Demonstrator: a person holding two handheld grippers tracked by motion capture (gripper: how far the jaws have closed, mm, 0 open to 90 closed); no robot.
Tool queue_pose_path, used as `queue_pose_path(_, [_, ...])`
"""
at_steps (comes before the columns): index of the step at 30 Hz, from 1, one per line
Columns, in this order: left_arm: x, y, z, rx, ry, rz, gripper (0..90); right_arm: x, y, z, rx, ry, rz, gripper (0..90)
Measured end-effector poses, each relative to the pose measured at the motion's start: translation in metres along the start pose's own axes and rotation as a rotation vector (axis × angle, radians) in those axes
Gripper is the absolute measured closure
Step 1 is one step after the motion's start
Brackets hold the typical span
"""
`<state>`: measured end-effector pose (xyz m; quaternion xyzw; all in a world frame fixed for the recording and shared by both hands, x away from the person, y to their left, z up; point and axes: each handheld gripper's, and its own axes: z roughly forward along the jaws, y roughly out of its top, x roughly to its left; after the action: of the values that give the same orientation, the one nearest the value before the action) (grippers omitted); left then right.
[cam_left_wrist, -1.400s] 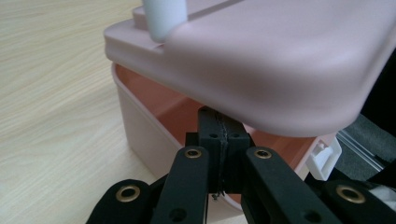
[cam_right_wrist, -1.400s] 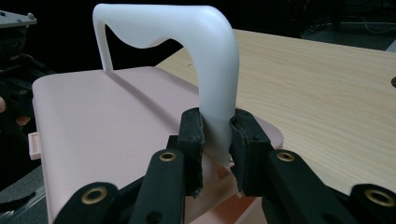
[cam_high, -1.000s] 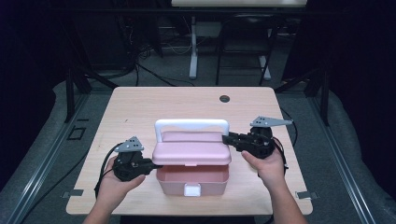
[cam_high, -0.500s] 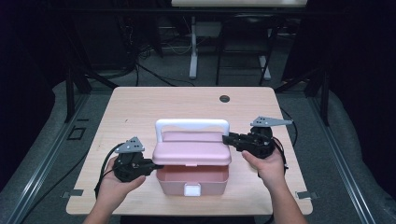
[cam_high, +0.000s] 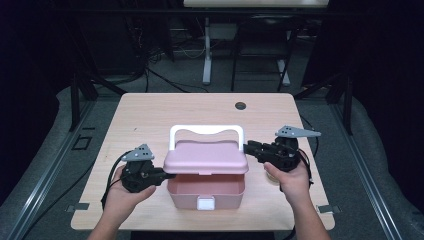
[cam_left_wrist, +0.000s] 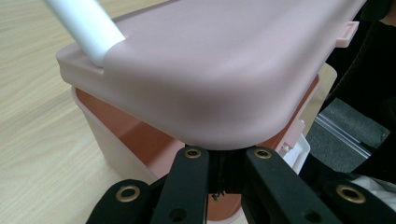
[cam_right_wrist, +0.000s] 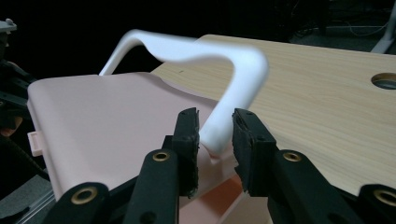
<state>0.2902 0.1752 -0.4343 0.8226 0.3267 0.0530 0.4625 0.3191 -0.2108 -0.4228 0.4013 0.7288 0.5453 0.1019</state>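
Left gripper (cam_high: 162, 176): jaws drawn together at the left edge of the pink lid (cam_high: 206, 157), tips tucked just under its rim; whether they pinch the rim itself cannot be told. Seen from this gripper's own camera, the lid (cam_left_wrist: 205, 70) sits directly above the jaws, tilted, with the pink box (cam_left_wrist: 121, 140) and its darker inside showing beneath and ahead of them.

Right gripper (cam_high: 250, 148): jaws partly apart and lately widening, one on each side of the foot of the white handle (cam_high: 206, 131) at the lid's right edge. From this gripper's camera the handle (cam_right_wrist: 219, 79) rises between the two pads (cam_right_wrist: 188, 135); a narrow gap shows on each side, so no firm clamp is seen. Lid surface (cam_right_wrist: 112, 121) lies to the left of the jaws, wooden table (cam_right_wrist: 327, 88) to the right and beyond.

Box (cam_high: 206, 192): between the two grippers, white latch (cam_high: 206, 203) on the wall facing the person, lid raised and shifted back so the front of the inside shows.

Table hole (cam_high: 240, 106): well beyond the right gripper.
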Motion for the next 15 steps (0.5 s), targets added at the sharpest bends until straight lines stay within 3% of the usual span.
queue_pose_path(9, [0.004, 0.007, -0.005, -0.029, -0.018, -0.001, 89.7, 0.007, 0.004, -0.014, -0.018, -0.046, -0.026, 72.0])
queue_pose_path(15, [0.003, 0.011, -0.005, -0.034, -0.009, 0.013, 89.7, 0.007, 0.004, -0.022, -0.003, -0.125, -0.031, 68.8])
